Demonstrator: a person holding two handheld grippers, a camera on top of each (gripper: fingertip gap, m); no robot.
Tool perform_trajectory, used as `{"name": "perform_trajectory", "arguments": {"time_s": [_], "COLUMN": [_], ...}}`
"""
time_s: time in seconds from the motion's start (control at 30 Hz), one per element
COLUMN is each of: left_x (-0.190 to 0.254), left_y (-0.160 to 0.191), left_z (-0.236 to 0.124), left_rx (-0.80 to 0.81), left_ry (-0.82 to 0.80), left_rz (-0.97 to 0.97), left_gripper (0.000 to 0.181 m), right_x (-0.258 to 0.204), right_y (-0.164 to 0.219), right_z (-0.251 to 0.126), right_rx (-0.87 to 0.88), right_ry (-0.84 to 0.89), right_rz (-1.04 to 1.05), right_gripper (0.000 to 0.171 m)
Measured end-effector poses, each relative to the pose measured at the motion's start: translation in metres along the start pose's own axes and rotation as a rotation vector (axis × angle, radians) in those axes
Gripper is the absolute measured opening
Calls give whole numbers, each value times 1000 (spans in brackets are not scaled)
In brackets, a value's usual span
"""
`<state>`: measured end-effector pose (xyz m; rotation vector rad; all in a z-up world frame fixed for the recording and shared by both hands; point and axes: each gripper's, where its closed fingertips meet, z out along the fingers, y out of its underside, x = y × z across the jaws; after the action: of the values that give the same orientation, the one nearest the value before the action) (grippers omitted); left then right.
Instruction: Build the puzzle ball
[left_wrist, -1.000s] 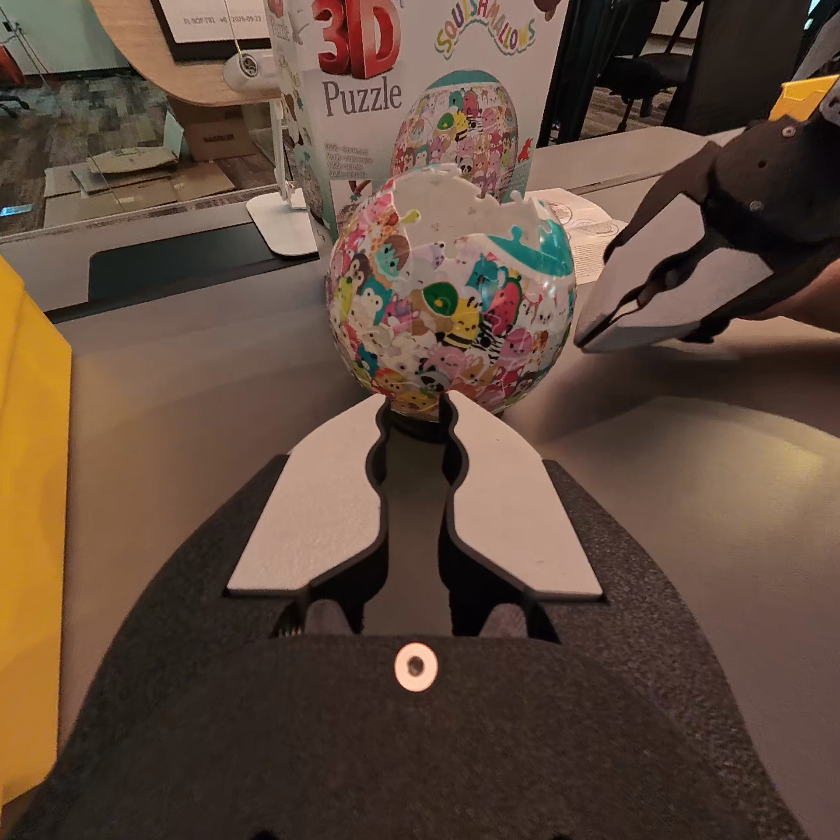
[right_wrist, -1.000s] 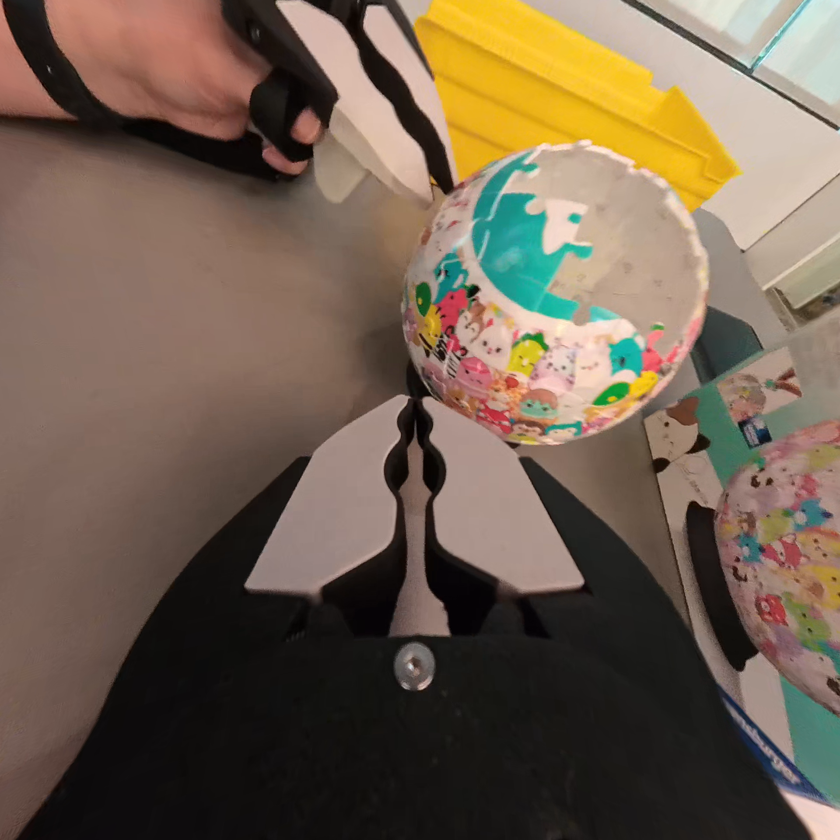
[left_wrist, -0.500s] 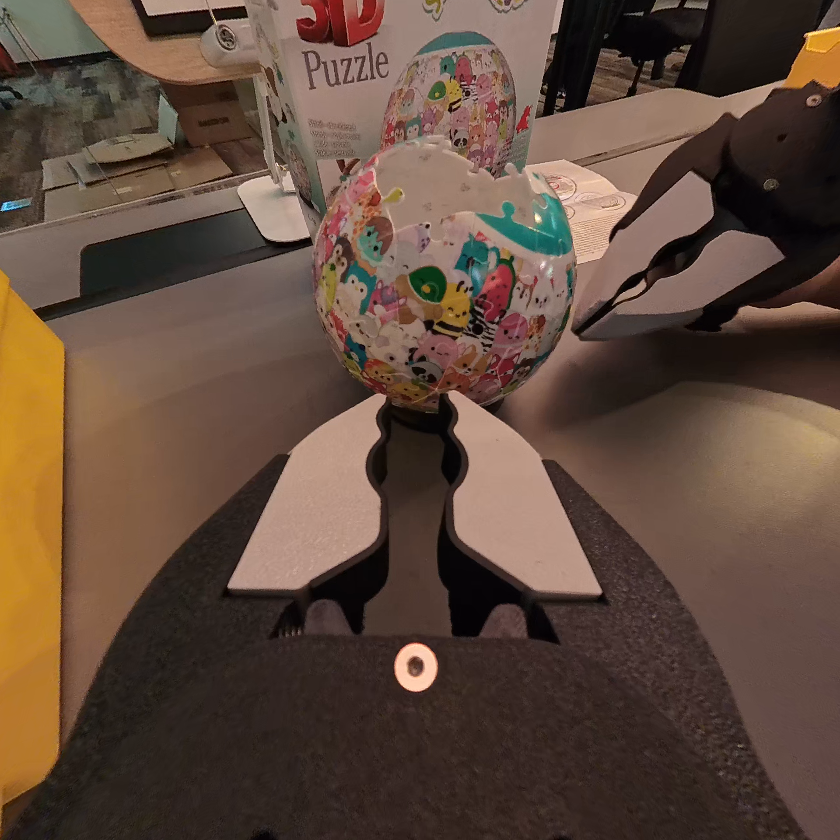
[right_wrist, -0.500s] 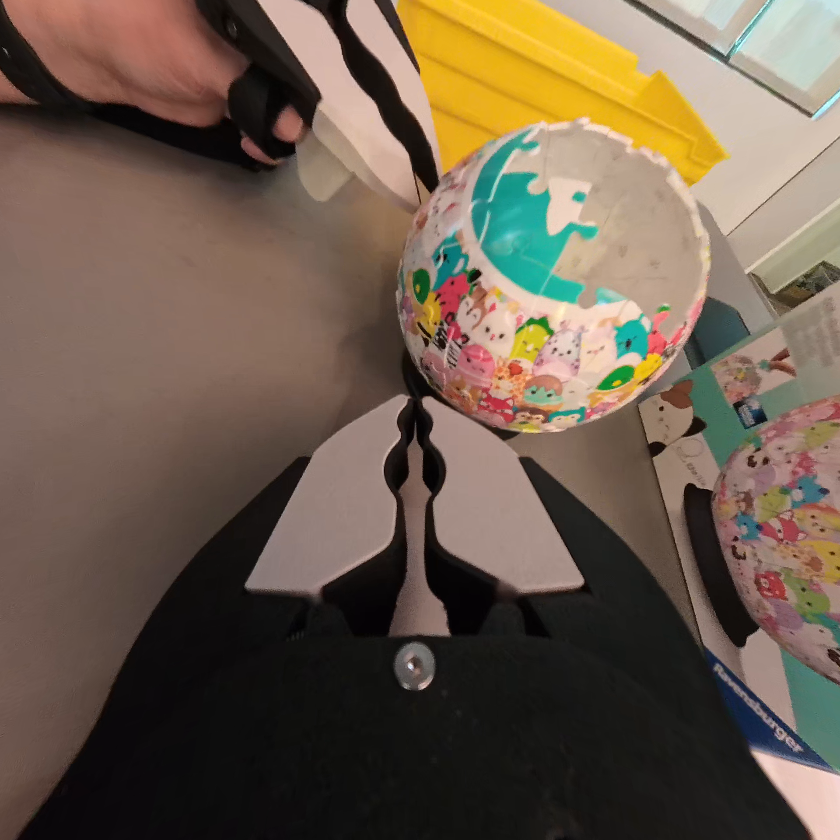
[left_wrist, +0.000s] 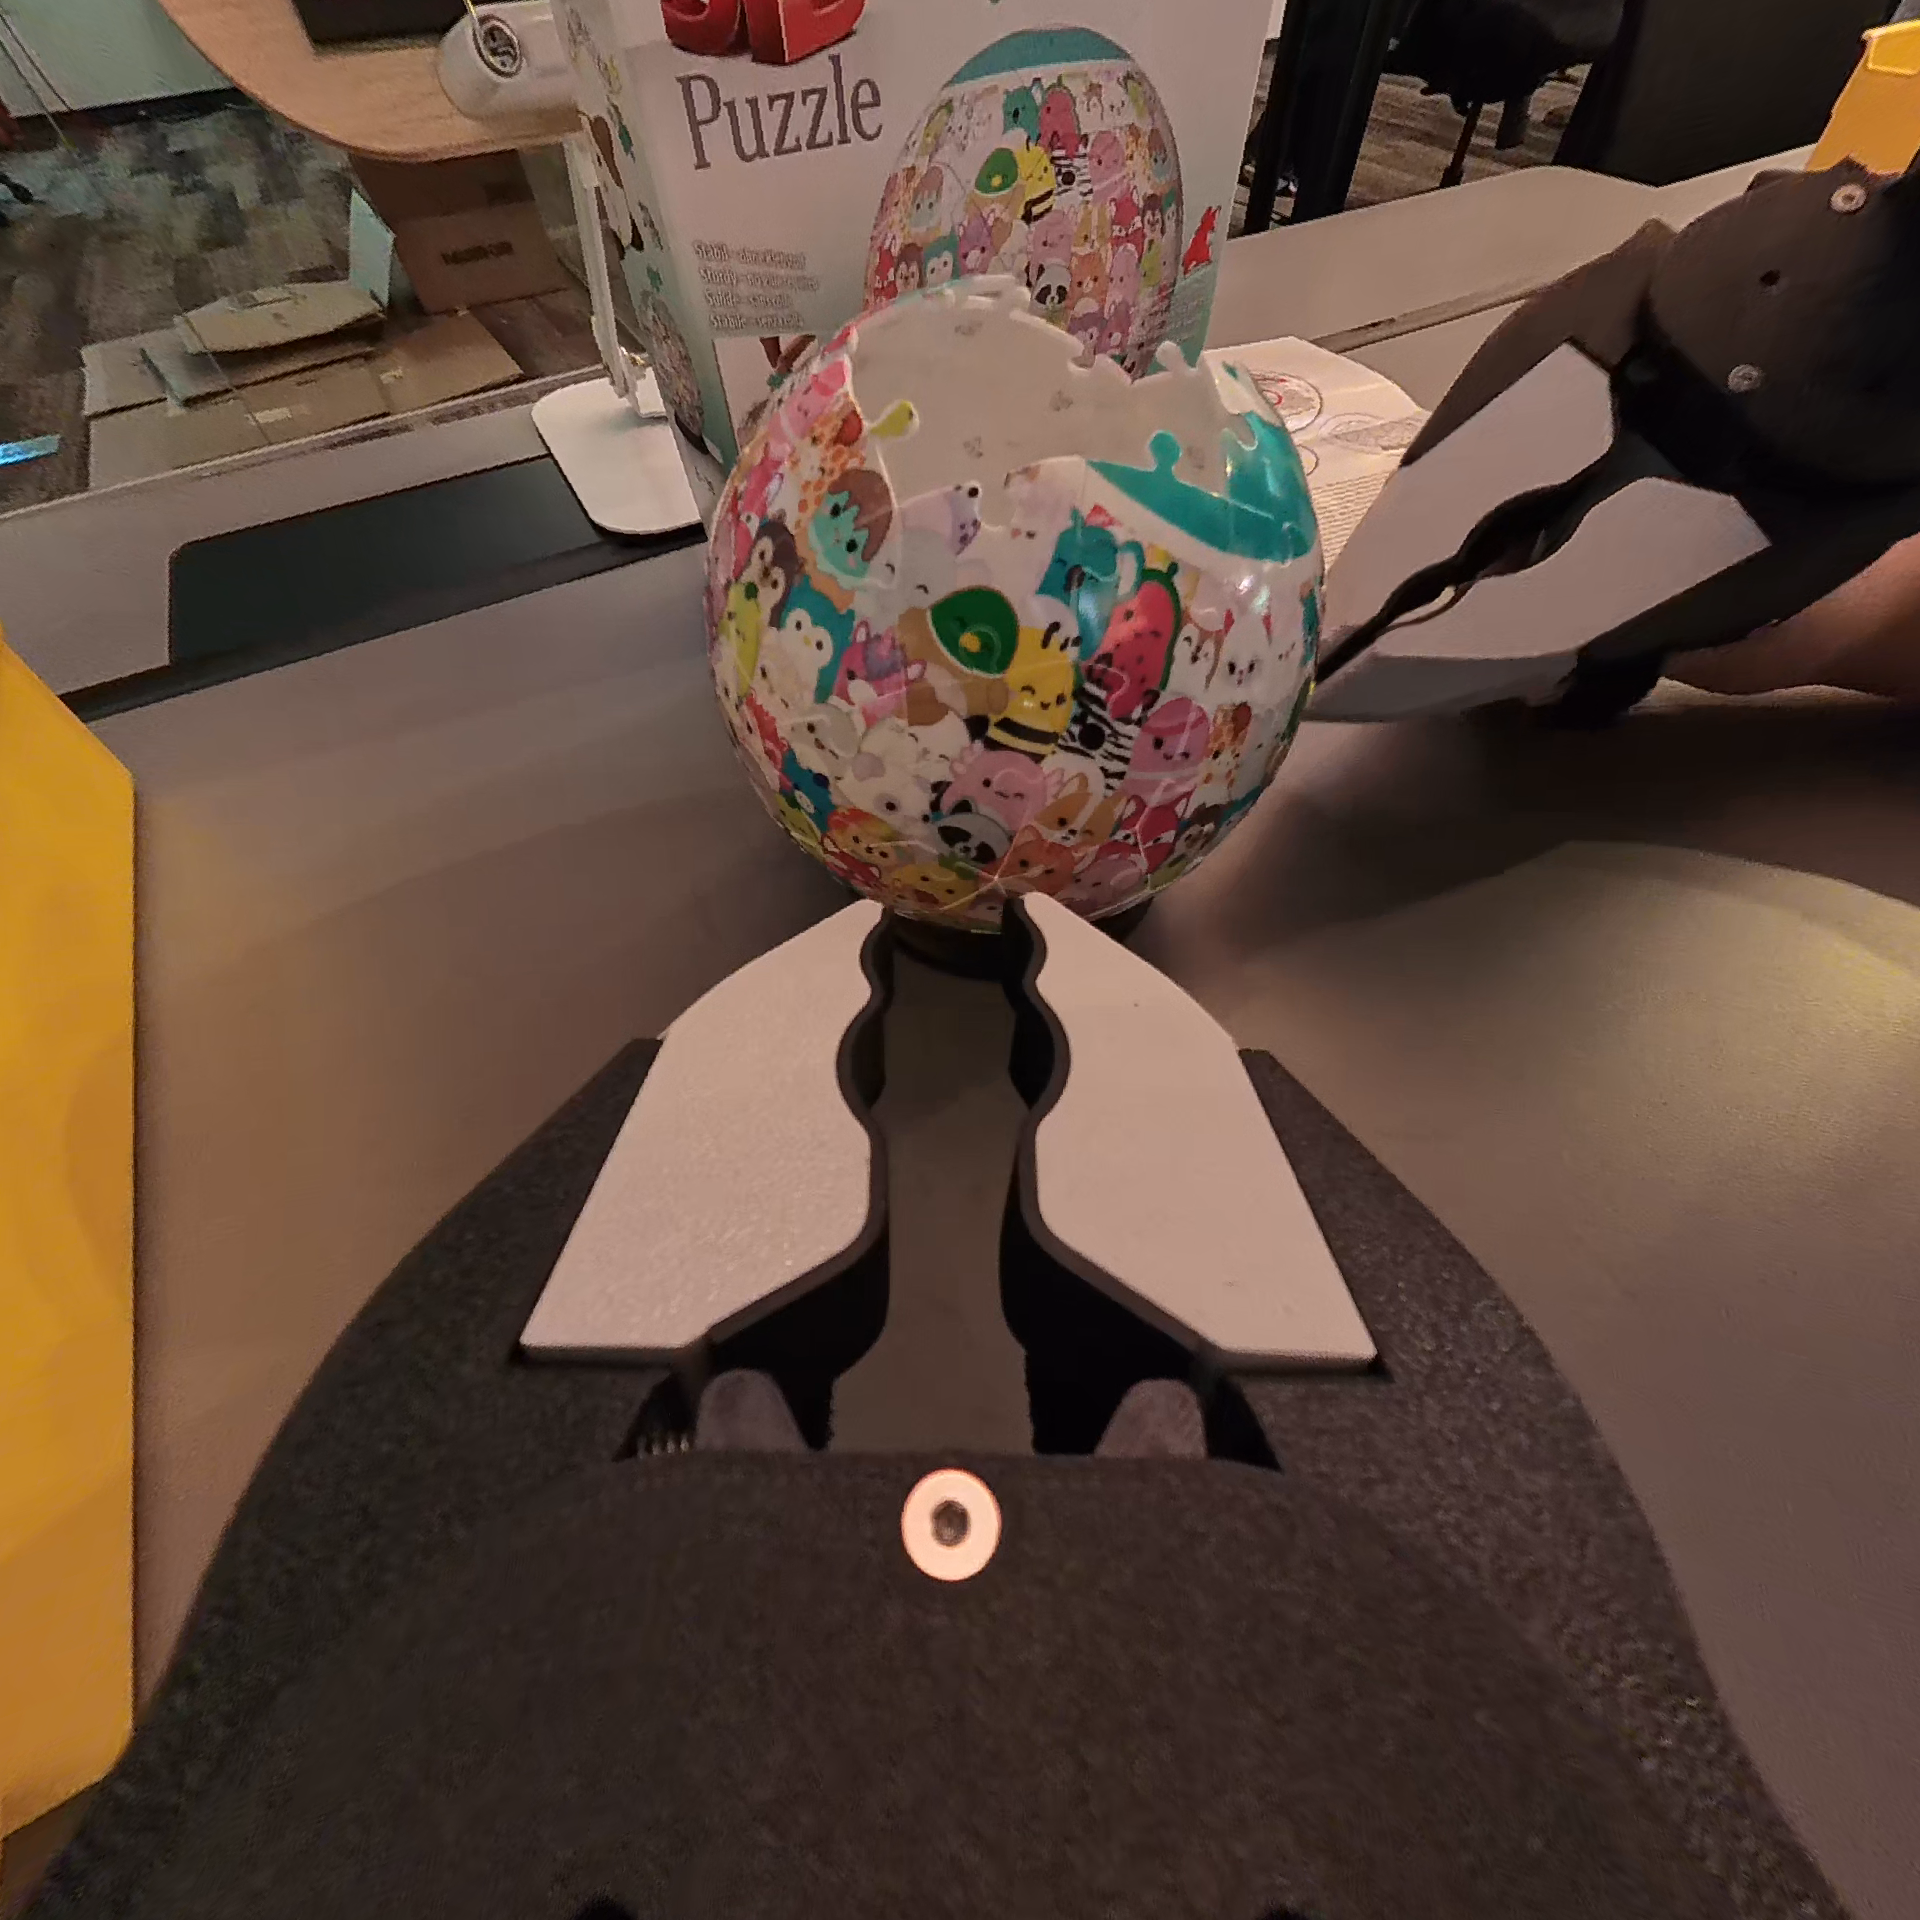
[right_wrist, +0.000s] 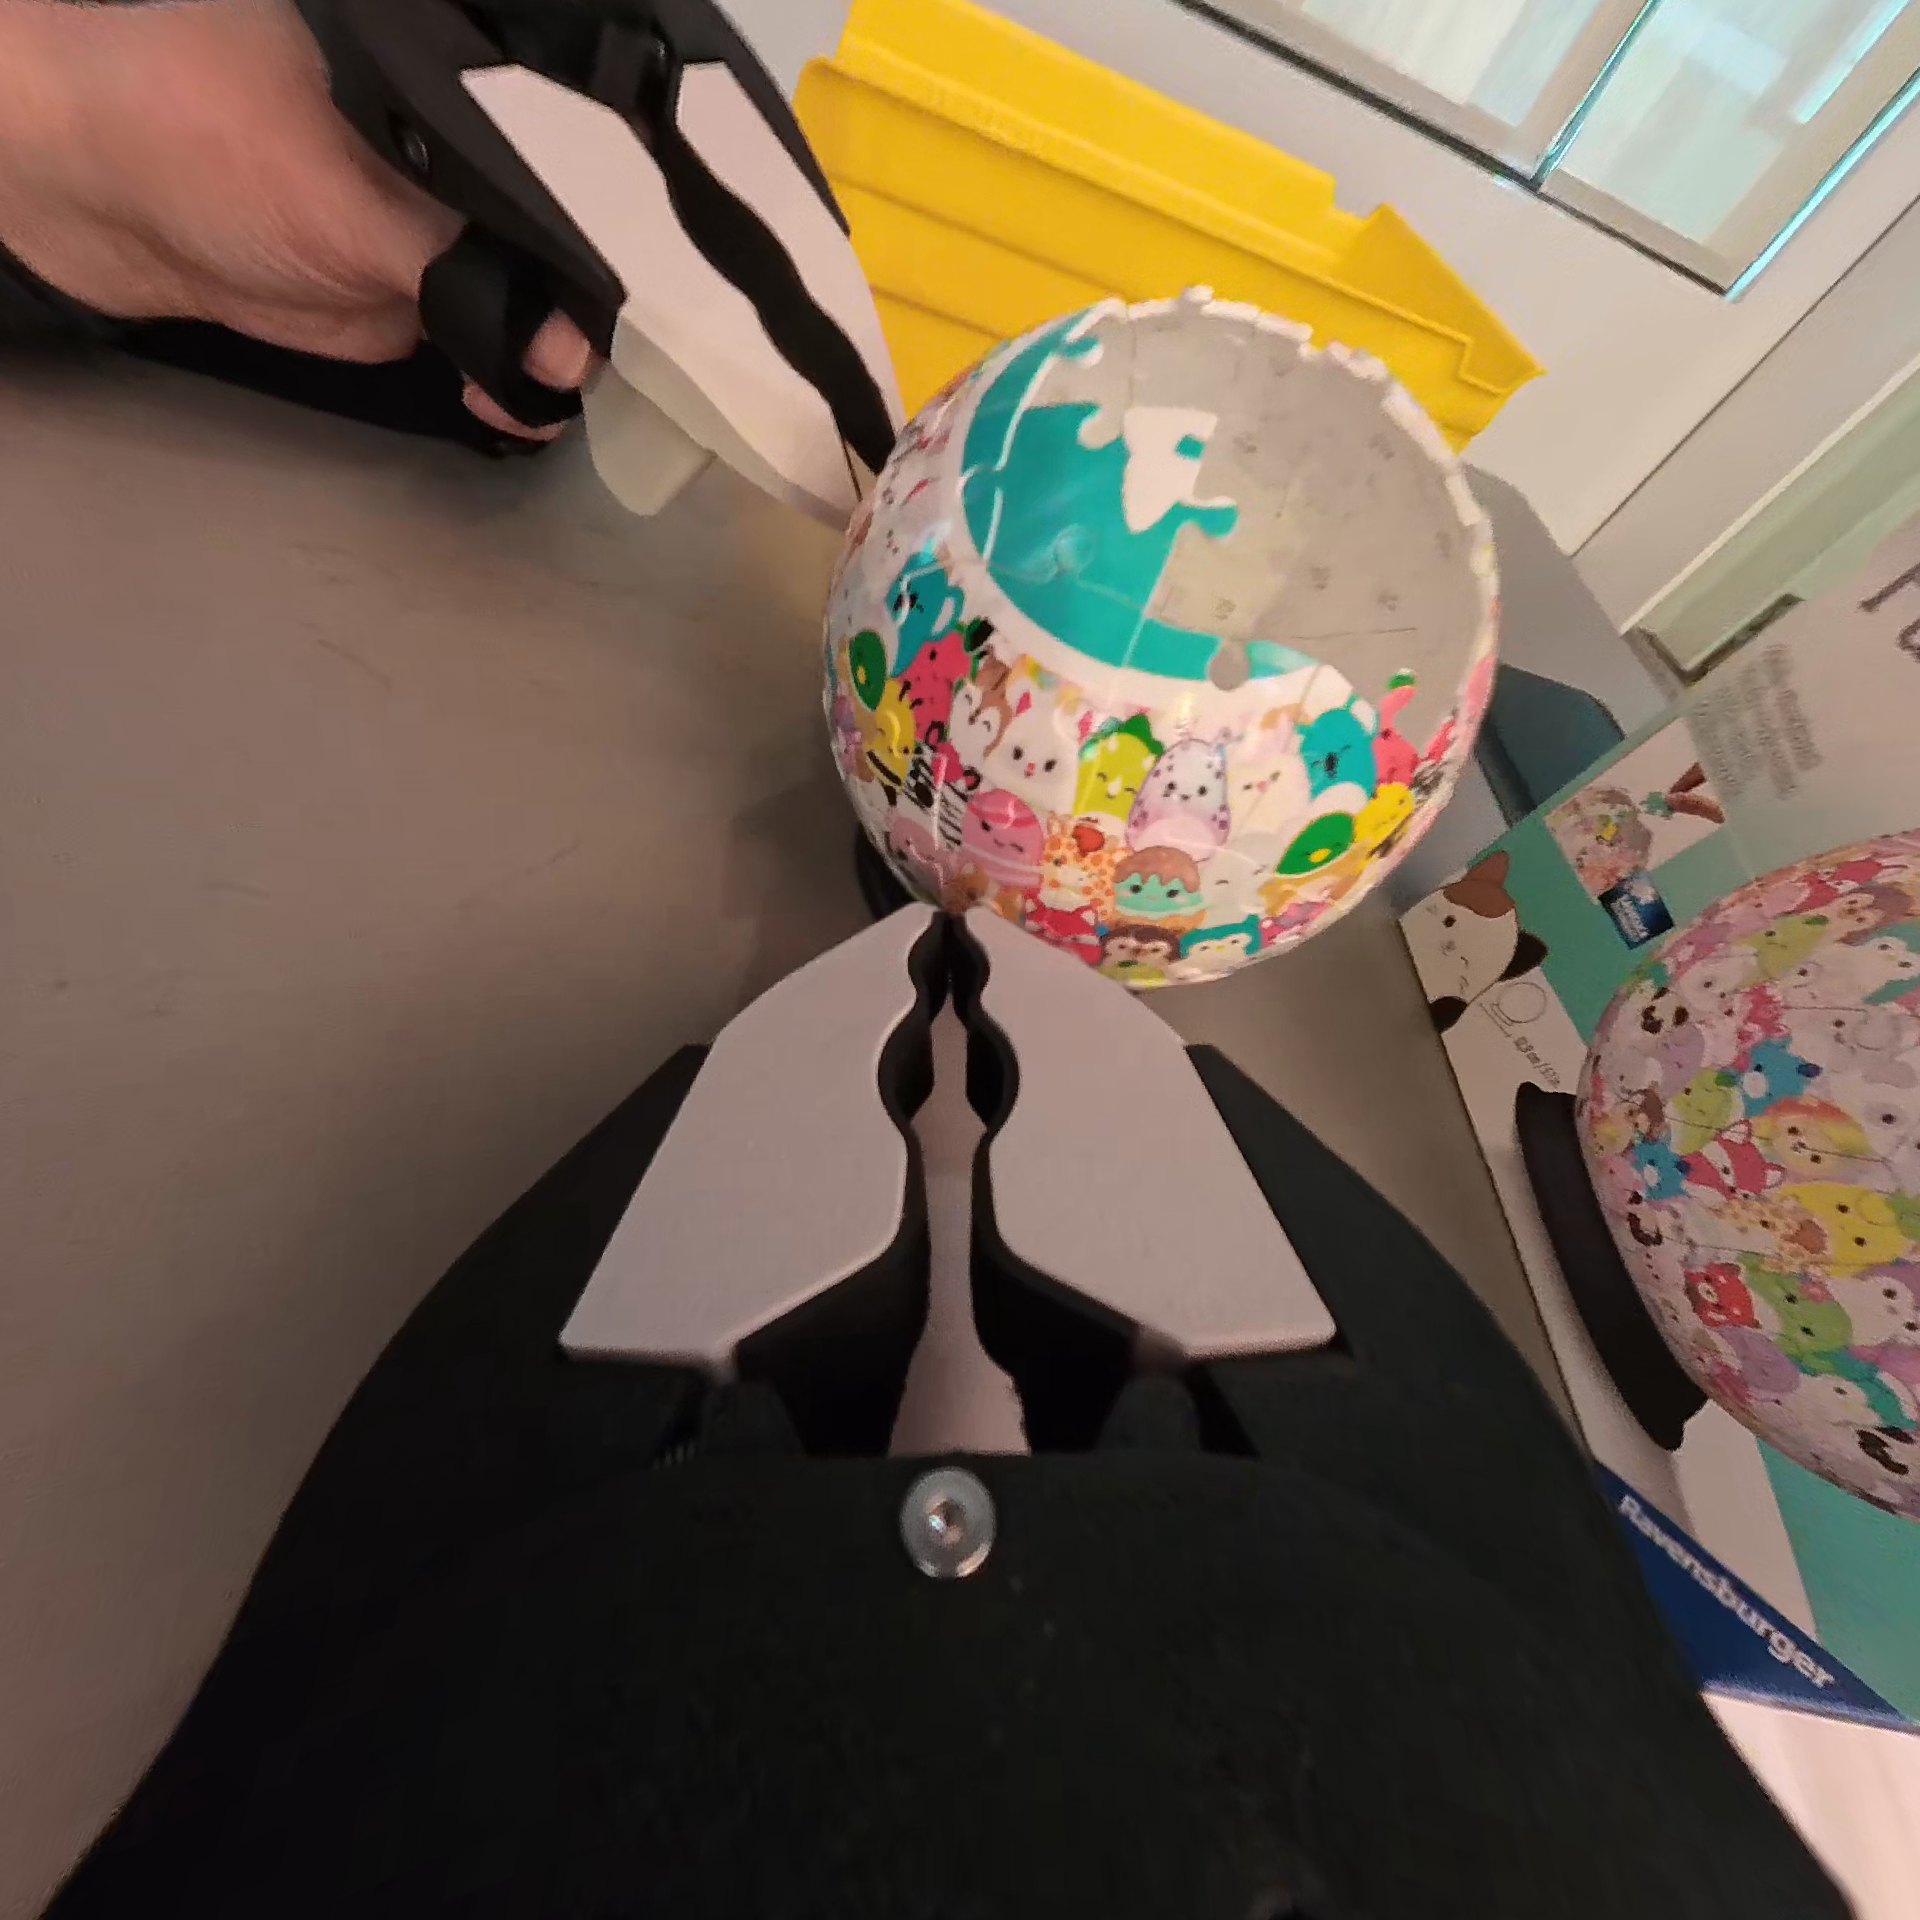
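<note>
The puzzle ball (left_wrist: 997, 675) is a partly built shell printed with colourful cartoon figures. Its top is open with a jagged white rim, and it sits on a black ring stand (left_wrist: 940, 940) on the grey table. It also shows in the right wrist view (right_wrist: 1143, 748), with a teal patch and a white inside. My left gripper (left_wrist: 951, 920) is open and empty, its tips right at the stand. My right gripper (right_wrist: 948, 925) is shut, tips just at the ball's lower left. In the left wrist view the right gripper (left_wrist: 1335, 675) almost touches the ball's right side. I cannot tell if it pinches anything.
The puzzle box (left_wrist: 790, 208) stands upright right behind the ball, and shows at the right in the right wrist view (right_wrist: 1714, 1039). A yellow bin (left_wrist: 52, 1039) is at my left. A paper sheet (left_wrist: 1340, 416) lies beside the box. A white stand base (left_wrist: 613, 457) sits behind. Tip to tip, the grippers are about 11 cm apart.
Both grippers have moved closer to the ball, which looms larger in both views. The right gripper's tip has come up to the ball's side. Neither gripper has opened or shut.
</note>
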<state>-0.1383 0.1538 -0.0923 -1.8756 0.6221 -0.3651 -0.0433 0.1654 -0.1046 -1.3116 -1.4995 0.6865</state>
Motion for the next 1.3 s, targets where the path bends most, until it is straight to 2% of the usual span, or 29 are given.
{"name": "perform_trajectory", "arguments": {"time_s": [0.2, 0.43, 0.67, 0.77, 1.0, 1.1, 1.2, 1.3], "left_x": [2, 3, -2, -3, -15, -24, -20, 1], "left_y": [1, 2, -4, -8, -15, -28, -60, -89], "left_z": [1, 1, -2, -4, -5, -14, -35, -46], "left_rx": [-11, -13, 36, 68, 102, 144, 209, 137], "left_ry": [0, 6, 29, 55, 37, 10, 26, 139], "left_rz": [15, 11, -48, -78, -121, -147, -169, -191], "left_gripper": [19, 19, 26, 32, 32, 32, 30, 28], "right_x": [-4, 4, 38, 52, 55, 53, 51, 51], "right_y": [1, 6, 24, 34, 31, 27, 30, 31], "right_z": [1, 2, -13, -15, 3, 6, 6, 6], "right_rx": [-16, -56, -97, -140, -126, -104, -126, -132], "right_ry": [-39, 16, 105, 167, 133, 115, 107, 103], "right_rz": [-10, -15, 108, 95, 45, 29, 19, 37], "right_gripper": [1, 1, 1, 2, 1, 1, 1, 1]}}
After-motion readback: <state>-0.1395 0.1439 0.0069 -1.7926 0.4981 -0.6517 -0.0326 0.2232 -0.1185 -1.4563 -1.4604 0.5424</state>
